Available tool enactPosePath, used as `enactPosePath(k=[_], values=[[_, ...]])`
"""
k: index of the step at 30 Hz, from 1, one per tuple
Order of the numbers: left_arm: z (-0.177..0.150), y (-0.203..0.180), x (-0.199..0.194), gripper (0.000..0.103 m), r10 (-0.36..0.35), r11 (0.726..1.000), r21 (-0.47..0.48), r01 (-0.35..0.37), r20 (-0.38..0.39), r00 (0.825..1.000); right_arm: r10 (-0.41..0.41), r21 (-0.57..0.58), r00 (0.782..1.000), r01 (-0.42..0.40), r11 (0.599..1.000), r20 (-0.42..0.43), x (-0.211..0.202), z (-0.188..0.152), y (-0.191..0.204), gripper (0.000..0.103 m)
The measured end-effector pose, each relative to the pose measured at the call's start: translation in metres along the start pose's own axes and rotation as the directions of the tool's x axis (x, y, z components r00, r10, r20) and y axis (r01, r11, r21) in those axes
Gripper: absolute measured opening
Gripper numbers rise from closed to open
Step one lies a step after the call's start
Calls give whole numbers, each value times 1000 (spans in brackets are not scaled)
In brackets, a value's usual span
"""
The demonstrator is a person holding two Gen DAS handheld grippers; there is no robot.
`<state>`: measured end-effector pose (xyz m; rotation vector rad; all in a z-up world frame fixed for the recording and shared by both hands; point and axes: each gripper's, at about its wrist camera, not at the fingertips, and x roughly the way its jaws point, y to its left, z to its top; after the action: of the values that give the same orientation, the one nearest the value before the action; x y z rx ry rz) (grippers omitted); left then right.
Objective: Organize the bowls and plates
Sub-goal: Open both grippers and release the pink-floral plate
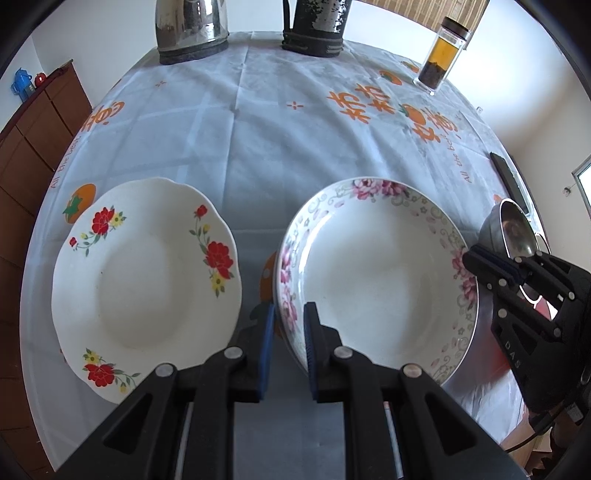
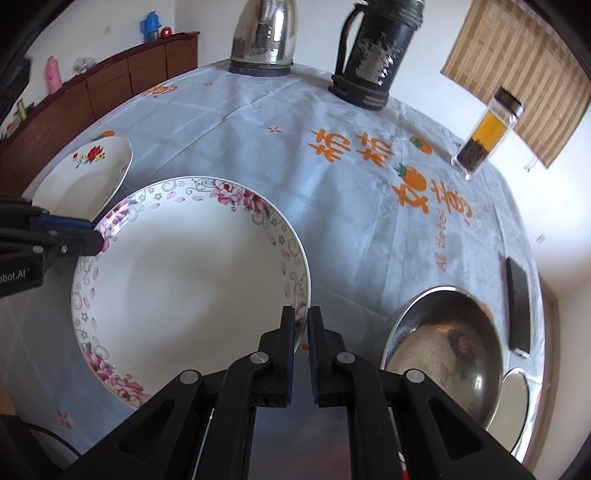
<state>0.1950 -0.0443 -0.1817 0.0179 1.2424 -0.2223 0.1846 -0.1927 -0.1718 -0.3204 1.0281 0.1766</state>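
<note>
Both tongs gripped the pink-flowered plate (image 2: pixel 192 273) from opposite sides on the table (image 1: pixel 258 140).
The left tongs (image 1: pixel 289 325) were clamped on its left rim; the right tongs (image 2: pixel 301 321) pinched its right rim; a red-flowered plate (image 1: pixel 147 280) lay just beside it on the left; a steel bowl (image 2: pixel 443 350) sat near its right.

The middle of the cloth-covered surface (image 1: pixel 236 147) lies bare. Along its far edge stand a steel kettle (image 1: pixel 190 29), a dark flask (image 1: pixel 316 27) and a glass tea jar (image 1: pixel 441 55). Nearer, the red-flowered white plate (image 1: pixel 147 280), pink-rimmed white plate (image 2: pixel 192 288) and steel bowl (image 2: pixel 443 350) leave narrow gaps; a black remote (image 2: pixel 517 306) lies just beyond the bowl.
</note>
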Motion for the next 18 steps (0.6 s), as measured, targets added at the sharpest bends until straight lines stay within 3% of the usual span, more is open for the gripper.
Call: enactPosePath(k=[5, 18], values=[[-1, 0, 0, 13, -1, 1000, -2, 1, -1, 1000, 21, -34, 999, -20, 999, 25, -4, 4, 7, 8], [-1, 0, -6, 13, -8, 1000, -3, 8, 18, 1000, 62, 75, 997, -65, 995, 46, -11, 5, -9, 8]])
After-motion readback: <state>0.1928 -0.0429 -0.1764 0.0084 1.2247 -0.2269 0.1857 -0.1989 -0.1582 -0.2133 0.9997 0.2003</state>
